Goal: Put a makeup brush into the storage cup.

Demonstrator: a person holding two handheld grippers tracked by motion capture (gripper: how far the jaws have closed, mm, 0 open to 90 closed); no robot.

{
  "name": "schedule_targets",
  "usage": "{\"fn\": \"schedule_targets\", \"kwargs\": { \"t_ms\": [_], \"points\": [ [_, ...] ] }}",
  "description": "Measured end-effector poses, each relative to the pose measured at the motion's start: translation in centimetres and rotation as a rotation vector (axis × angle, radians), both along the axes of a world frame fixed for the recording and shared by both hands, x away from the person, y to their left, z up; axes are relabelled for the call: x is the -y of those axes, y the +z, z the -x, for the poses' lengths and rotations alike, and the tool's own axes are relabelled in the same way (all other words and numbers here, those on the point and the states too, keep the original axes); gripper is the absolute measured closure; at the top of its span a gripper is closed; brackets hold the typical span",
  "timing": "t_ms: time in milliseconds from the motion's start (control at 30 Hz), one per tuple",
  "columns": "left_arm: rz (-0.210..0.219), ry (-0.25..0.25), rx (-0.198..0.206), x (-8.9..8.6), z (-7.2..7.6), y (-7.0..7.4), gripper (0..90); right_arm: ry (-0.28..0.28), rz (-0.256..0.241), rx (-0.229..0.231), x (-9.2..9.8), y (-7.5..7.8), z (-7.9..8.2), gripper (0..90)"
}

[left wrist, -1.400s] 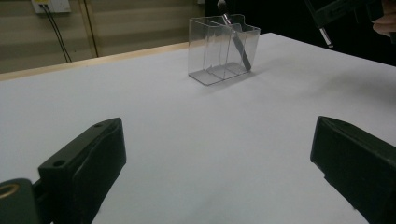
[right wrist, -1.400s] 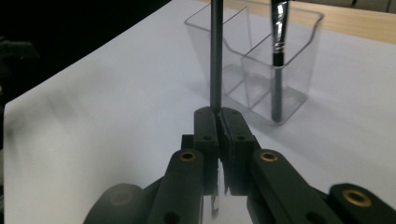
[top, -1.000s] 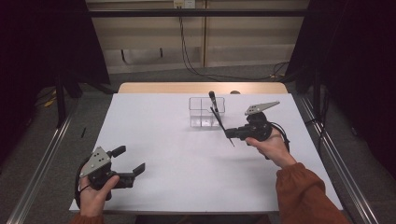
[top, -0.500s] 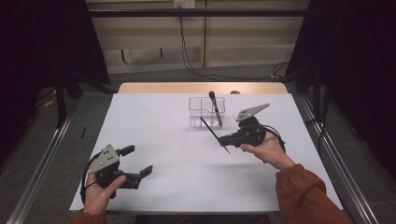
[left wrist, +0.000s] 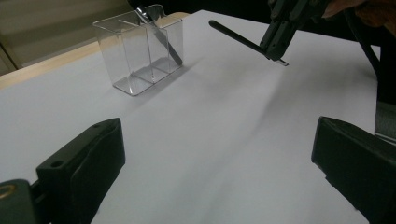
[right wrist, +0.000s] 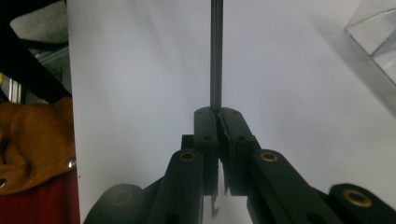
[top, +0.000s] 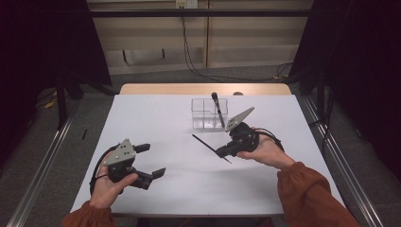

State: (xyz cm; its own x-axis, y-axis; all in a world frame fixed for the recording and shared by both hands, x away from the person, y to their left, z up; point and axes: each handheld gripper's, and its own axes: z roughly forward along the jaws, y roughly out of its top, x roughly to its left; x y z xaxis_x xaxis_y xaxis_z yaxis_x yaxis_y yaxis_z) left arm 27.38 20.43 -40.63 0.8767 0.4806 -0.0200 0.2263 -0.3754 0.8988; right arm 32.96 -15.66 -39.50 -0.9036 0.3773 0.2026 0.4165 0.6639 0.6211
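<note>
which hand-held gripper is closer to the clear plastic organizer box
Right. The right hand-held gripper sits just in front of the clear plastic divided organizer box, shut on a thin black stick. The left hand-held gripper is open, far off at the table's near-left.

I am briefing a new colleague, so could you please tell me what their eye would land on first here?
Probably the right gripper, right of the white table's middle, shut on a thin black stick held above the surface. Behind it stands a clear plastic divided holder with a black pen-like tool leaning inside. The left gripper waits open near the front left.
</note>
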Motion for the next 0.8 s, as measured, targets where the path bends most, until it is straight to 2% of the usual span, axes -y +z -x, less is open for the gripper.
{"fn": "schedule_targets", "kwargs": {
  "t_ms": [67,133,167,233,400,500,533,600,700,800],
  "points": [
    [-0.014,-0.013,0.005,0.3,-0.2,0.1,2.8,0.025,0.019,0.000,-0.5,0.1,0.1,86.1],
    [-0.037,-0.029,-0.008,0.7,-0.5,0.4,2.8,0.044,0.041,-0.001,-1.0,0.1,0.1,86.1],
    [-0.033,-0.027,-0.008,0.9,-0.6,0.5,3.0,0.051,0.055,-0.011,-1.3,0.2,0.2,86.1],
    [-0.054,-0.044,0.001,1.3,-0.7,0.7,3.0,0.074,0.065,-0.010,-1.6,0.2,0.2,86.1],
    [-0.087,-0.071,-0.009,2.3,-1.0,1.2,3.1,0.107,0.100,-0.029,-2.0,0.2,0.3,86.2],
    [-0.116,-0.092,0.003,2.9,-1.2,1.6,3.7,0.129,0.133,-0.030,-2.3,0.2,0.5,86.1],
    [-0.108,-0.097,-0.002,3.1,-1.2,1.6,3.7,0.135,0.141,-0.037,-2.4,0.2,0.6,86.1],
    [-0.131,-0.134,-0.003,3.5,-1.1,1.8,3.7,0.148,0.153,-0.036,-2.5,0.2,0.7,86.1],
    [-0.145,-0.160,-0.005,4.2,-0.8,1.9,3.8,0.152,0.171,-0.044,-2.6,0.3,0.7,86.1],
    [-0.165,-0.170,-0.027,4.6,-0.9,1.8,3.8,0.168,0.190,-0.048,-2.7,0.3,0.7,86.1]
  ]
}}
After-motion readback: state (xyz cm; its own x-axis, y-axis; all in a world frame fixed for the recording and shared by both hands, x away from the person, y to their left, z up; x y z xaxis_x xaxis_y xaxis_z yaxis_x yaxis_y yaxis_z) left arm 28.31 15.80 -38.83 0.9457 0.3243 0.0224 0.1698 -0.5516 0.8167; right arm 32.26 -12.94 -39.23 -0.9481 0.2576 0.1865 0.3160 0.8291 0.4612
